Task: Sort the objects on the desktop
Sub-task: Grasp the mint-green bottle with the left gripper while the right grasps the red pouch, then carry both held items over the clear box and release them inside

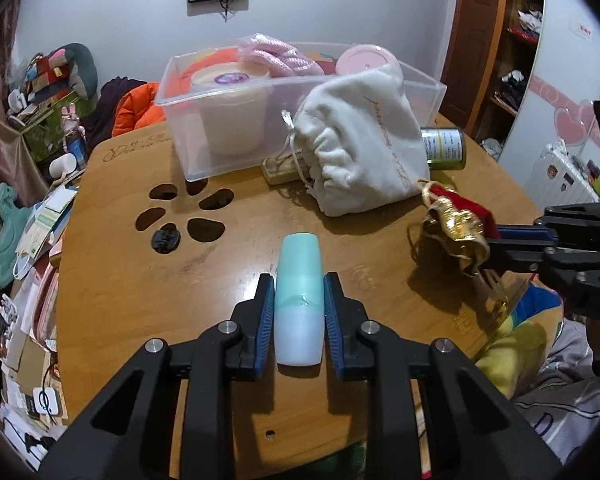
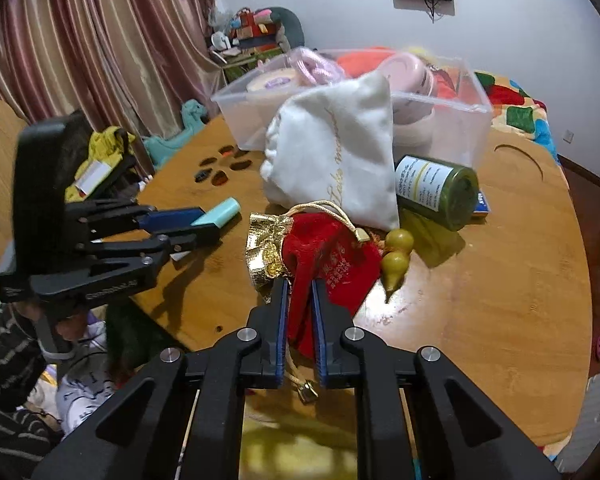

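My left gripper [image 1: 299, 286] is shut on a pale teal bottle [image 1: 299, 300] and holds it above the wooden table [image 1: 220, 280]; it also shows in the right wrist view [image 2: 216, 216]. My right gripper [image 2: 300, 292] is shut on a red velvet pouch [image 2: 332, 264] with a gold-trimmed mouth, held just above the table's near edge; in the left wrist view the pouch [image 1: 460, 224] hangs at the right. A clear plastic bin [image 1: 228, 120] at the back holds a white tub, pink rope and a pink lid. A white drawstring bag [image 1: 364, 148] leans against the bin.
A green jar [image 2: 440, 192] lies on its side by the white bag. A small yellow-green gourd [image 2: 396, 260] lies beside the red pouch. A black clip [image 1: 165, 240] sits by paw-shaped cutouts [image 1: 188, 212] in the table. Clutter lies left of the table.
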`<state>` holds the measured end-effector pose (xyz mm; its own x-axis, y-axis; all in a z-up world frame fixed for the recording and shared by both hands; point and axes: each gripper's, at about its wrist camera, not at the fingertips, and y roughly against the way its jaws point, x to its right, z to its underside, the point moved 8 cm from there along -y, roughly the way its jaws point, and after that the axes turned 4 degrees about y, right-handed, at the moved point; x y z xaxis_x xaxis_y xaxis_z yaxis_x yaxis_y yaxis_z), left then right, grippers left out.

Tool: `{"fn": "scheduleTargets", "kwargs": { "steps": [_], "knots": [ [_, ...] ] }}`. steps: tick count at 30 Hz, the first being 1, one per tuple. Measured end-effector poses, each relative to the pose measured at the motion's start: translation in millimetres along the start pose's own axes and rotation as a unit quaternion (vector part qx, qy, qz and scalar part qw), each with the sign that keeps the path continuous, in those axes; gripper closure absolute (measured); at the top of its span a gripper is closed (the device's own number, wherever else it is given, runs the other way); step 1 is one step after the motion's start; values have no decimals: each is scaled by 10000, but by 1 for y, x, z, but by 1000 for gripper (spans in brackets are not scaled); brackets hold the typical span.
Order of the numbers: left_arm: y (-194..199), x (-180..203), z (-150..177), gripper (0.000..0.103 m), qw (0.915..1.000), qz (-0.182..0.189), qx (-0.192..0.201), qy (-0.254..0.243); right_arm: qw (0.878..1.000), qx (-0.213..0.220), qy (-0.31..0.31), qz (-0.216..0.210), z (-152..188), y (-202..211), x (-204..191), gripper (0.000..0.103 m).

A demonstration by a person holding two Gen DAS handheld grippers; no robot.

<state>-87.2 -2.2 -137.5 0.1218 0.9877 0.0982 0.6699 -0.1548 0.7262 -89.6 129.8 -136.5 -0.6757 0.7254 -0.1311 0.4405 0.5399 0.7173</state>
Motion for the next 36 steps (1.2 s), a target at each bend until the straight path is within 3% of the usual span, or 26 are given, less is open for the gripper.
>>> {"fn": "scheduleTargets", "kwargs": {
  "steps": [17,36],
  "knots": [
    [47,-7,-37,79,9959,22,803,404,9967,809,96,49,-36,51,-16,93],
    [59,-23,-104,79,9876,-54,1446,614,9883,1448,-153,457,-97,77,33,93]
  ]
}}
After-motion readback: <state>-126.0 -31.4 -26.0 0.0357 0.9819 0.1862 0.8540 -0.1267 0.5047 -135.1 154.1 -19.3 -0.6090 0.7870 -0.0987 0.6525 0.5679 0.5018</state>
